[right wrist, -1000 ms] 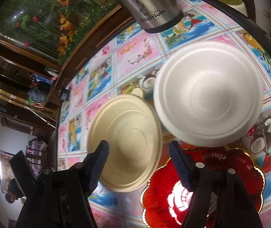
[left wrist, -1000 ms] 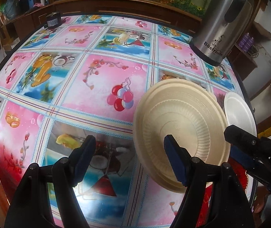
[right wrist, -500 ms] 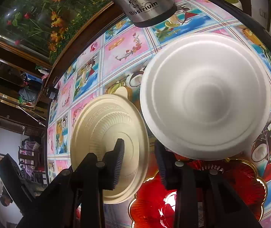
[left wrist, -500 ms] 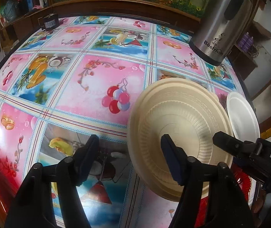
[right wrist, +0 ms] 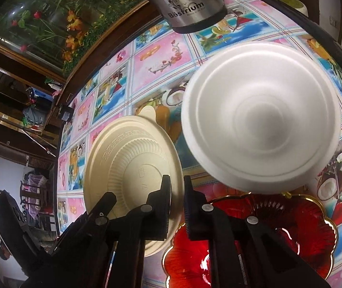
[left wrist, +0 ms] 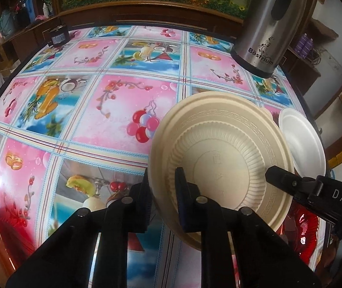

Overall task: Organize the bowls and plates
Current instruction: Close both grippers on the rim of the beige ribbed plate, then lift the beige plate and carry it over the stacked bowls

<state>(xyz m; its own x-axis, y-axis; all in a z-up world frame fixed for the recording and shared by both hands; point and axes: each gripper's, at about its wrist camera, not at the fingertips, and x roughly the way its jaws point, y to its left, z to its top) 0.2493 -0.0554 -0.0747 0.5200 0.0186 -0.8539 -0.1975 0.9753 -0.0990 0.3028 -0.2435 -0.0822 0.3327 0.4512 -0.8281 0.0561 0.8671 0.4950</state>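
The round cream ribbed disposable plate (left wrist: 221, 158), lying on the patterned tablecloth (left wrist: 123, 96), is pinched at opposite rim edges by the left gripper (left wrist: 162, 189) and right gripper (right wrist: 177, 192), and is judged light, thin, and easily buckled.

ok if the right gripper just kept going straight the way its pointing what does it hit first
The right gripper is shut on the near rim of the cream plate, so nothing blocks it before that. Straight past the fingertips, the white foam plate looks next, though depth is hard to judge.
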